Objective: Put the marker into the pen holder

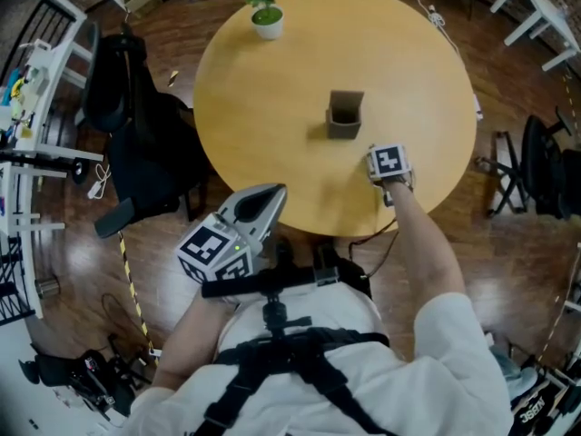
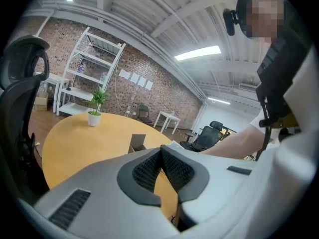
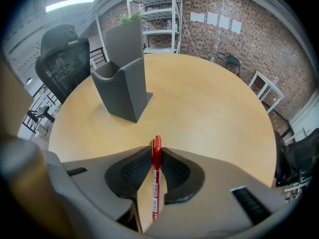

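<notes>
Round tabletop (image 1: pixel 272 134) is mostly bare wood, with lots of room to move. The grey pen holder (image 1: pixel 345 114) stands upright approx. mid-top, a bit right of centre, and is open at the top. The only other thing on the wood is a potted plant (image 1: pixel 267 21) at the far edge, well apart from the holder. A black office chair (image 1: pixel 136 134) crowds the tabletop's left edge. The near edge runs just in front of the person.

Right tool (image 3: pixel 156 151) is over the wood near the near-right edge, just beside the holder on the person's side and pointing steeply down. There's a clear strip of tabletop betw. it and the holder, w/ nothing in the way. Its jaws are closed in on the red marker (image 3: pixel 156 183), pads pressing it from both sides. The marker runs lengthwise along the jaw line, its top end level w/ the pad tips (can't tell if the far end touches the wood).

Left tool (image 2: pixel 161 153) sits off the near edge at lower left, close to the person's body. Its pads meet at the tips w/ nothing betw. them.
</notes>
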A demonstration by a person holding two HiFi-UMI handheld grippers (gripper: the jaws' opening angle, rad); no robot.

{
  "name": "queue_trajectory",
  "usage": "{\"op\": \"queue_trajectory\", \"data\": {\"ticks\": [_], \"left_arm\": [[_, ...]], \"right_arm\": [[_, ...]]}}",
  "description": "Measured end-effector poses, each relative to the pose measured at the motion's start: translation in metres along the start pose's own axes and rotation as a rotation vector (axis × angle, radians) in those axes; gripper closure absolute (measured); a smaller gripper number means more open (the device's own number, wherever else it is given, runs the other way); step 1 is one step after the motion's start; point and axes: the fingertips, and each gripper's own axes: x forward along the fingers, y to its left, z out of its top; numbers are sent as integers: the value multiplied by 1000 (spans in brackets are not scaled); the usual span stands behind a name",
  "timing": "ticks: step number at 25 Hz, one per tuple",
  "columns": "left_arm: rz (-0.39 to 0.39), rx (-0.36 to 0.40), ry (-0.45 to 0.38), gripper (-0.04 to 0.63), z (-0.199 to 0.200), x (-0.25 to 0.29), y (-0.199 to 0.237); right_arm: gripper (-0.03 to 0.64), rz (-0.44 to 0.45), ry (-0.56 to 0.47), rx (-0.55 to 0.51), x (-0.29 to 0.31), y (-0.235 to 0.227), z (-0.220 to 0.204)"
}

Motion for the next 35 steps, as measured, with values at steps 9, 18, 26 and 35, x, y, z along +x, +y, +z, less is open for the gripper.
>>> {"op": "queue_trajectory", "data": {"ticks": [9,18,26,35], "left_arm": [[-18,13,0,600,10,14,4],[-68,29,16,600,12,28,-6],[-56,22,32,600,7,29,-9],[13,-15,18,600,2,11,12]], "right_arm": [[545,-33,-145,61,-37,-8,15],[544,55,-481,121,-107,6,76],[543,199,-665,124,-136,34,140],[543,226,-752,152,-132,48,186]]}}
